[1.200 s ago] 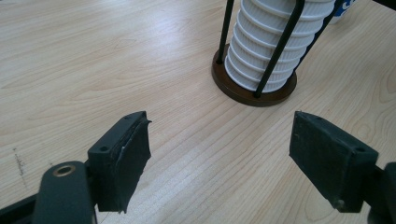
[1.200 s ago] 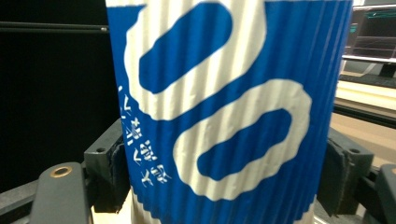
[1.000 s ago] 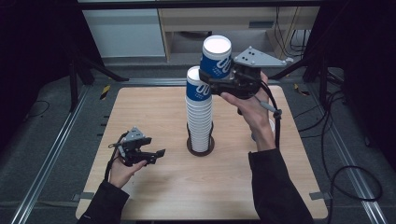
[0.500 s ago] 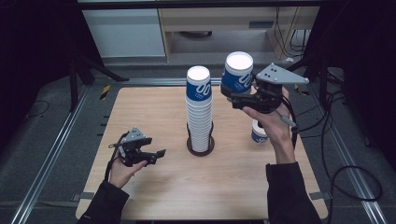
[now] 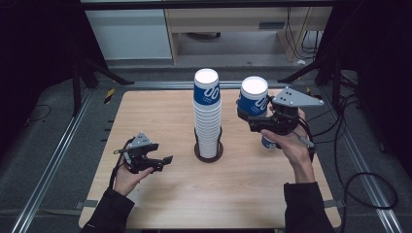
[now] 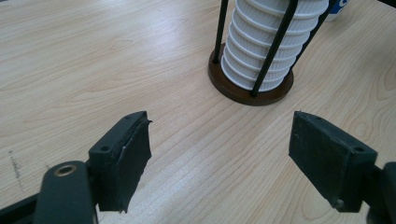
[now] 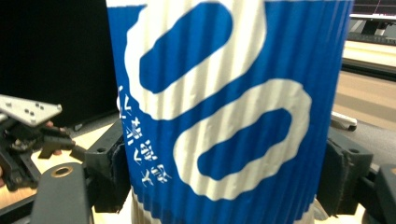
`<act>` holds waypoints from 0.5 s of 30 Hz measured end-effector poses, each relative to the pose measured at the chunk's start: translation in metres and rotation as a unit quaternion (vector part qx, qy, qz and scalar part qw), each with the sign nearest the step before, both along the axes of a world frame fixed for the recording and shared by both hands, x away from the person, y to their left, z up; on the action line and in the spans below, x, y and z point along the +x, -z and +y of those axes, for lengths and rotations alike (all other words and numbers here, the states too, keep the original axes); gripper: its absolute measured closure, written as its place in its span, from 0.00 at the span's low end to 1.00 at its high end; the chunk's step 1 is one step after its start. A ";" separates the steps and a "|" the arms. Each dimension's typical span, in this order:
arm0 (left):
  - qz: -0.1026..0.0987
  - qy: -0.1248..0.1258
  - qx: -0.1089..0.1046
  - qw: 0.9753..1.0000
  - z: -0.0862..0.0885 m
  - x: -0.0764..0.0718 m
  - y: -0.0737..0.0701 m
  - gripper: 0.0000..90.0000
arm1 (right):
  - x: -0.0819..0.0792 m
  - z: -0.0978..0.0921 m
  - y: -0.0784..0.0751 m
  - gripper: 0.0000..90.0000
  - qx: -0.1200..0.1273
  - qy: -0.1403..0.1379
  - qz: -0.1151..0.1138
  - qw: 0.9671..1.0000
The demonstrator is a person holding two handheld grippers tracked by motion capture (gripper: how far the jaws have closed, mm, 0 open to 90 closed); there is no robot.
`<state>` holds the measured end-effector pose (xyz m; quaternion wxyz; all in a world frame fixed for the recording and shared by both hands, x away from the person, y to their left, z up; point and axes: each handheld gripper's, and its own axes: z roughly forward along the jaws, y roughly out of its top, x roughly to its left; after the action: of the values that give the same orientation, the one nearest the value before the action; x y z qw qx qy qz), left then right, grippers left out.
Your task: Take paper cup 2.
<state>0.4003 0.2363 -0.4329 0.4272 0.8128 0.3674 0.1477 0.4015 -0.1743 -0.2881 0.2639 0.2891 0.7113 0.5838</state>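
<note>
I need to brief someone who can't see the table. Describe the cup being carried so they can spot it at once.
Start at the tall cup stack in its dark holder at the middle of the wooden table. To its right, the right tool holds one blue-and-white cup upside down in the air. Unlike the stacked cups and the small cup standing below, it touches neither stack nor table.

The desk (image 5: 160, 111) is a light wooden board with a pale grain, and it sits on a dark floor with metal rails along its left and right sides. Near its middle stands a round brown base (image 5: 209, 154) with thin black rods, and a tall stack of white ribbed cups (image 5: 207, 116) rises from it. On the right side of the desk stands one more cup (image 5: 268, 143), partly hidden.
</note>
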 end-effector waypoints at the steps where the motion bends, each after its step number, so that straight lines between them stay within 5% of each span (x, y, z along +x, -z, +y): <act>1: 0.000 0.000 0.001 1.000 0.000 0.000 0.000 0.22 | 0.000 -0.001 0.003 0.23 0.000 -0.001 0.003 1.000; 15: 0.000 0.003 0.000 1.000 -0.001 -0.001 0.000 0.22 | -0.004 -0.011 0.041 0.23 -0.018 -0.012 0.036 0.999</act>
<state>0.3996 0.2355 -0.4325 0.4276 0.8142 0.3646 0.1461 0.3976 -0.1856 -0.3292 0.2365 0.2963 0.7341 0.5633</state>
